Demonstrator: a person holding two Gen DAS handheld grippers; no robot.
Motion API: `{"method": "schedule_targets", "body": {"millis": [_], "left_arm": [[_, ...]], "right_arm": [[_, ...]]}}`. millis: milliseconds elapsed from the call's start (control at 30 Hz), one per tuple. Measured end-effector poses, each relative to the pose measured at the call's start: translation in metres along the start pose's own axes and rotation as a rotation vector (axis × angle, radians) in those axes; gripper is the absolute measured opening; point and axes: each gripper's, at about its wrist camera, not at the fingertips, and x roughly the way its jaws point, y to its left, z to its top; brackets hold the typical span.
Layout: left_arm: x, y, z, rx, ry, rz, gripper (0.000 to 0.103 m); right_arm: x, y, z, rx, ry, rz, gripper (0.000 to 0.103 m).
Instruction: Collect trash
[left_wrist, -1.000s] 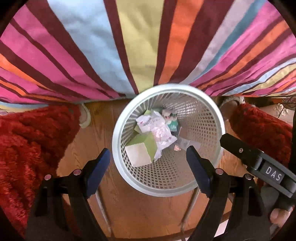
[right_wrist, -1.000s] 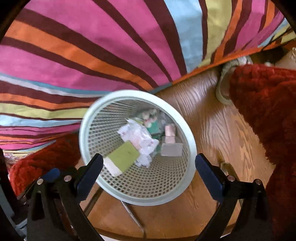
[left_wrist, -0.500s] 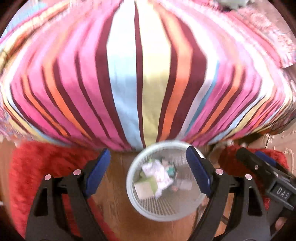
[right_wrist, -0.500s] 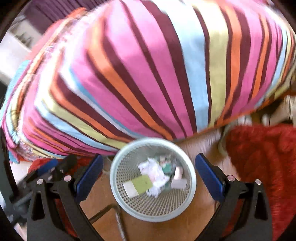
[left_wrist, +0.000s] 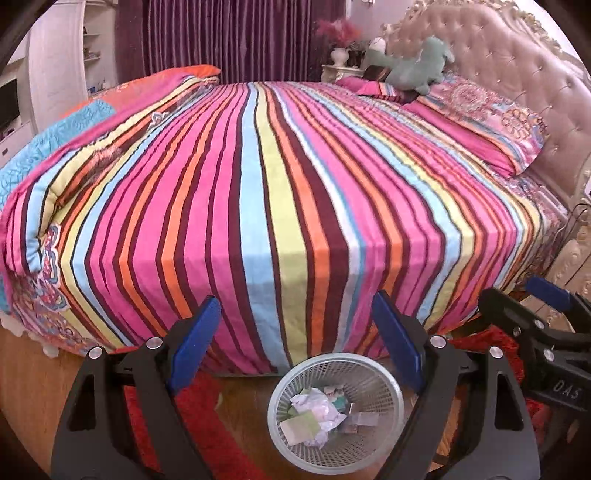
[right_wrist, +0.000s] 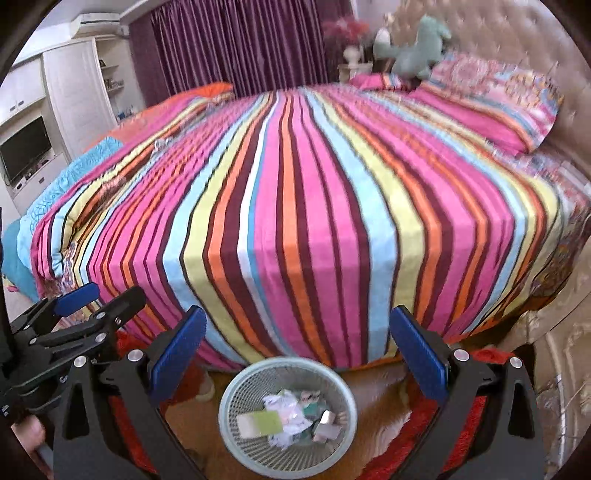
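Note:
A white mesh wastebasket (left_wrist: 274, 406) (right_wrist: 222, 413) stands on the wooden floor at the foot of the bed. Inside it lie crumpled white paper (left_wrist: 318, 406) (right_wrist: 285, 406), a green-and-white box (left_wrist: 301, 426) (right_wrist: 263, 424) and small wrappers. My left gripper (left_wrist: 295, 301) hangs well above the basket, open, nothing between its blue pads. My right gripper (right_wrist: 298, 312) is open and empty too, at about the same height. Each gripper shows at the edge of the other's view, the right gripper (left_wrist: 506, 290) on the right and the left gripper (right_wrist: 118, 291) on the left.
A wide bed with a striped cover (left_wrist: 280, 192) fills both views behind the basket. A green stuffed toy (left_wrist: 417, 70) and pillows lie by the tufted headboard (left_wrist: 517, 74). Red shaggy rugs (left_wrist: 207, 413) flank the basket. Purple curtains and white cabinets with a television (right_wrist: 26, 151) stand beyond.
Both grippers have risen and tipped up from the basket. The basket has shrunk to the bottom of each view and the bed top has come into sight. Jaws stayed open.

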Motion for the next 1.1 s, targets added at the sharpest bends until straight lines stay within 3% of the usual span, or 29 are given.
{"method": "schedule_targets", "body": {"millis": [300,1100], "left_arm": [[-0.033,-0.010,0.014,0.032,-0.060,-0.003,0.082],[-0.032,-0.011,0.014,0.034,-0.034,0.016,0.082]], "right_arm": [[-0.021,-0.004,0.019,0.014,-0.049,0.021,0.095],[-0.028,-0.004,0.022,0.028,-0.040,0.001,0.095]]}}
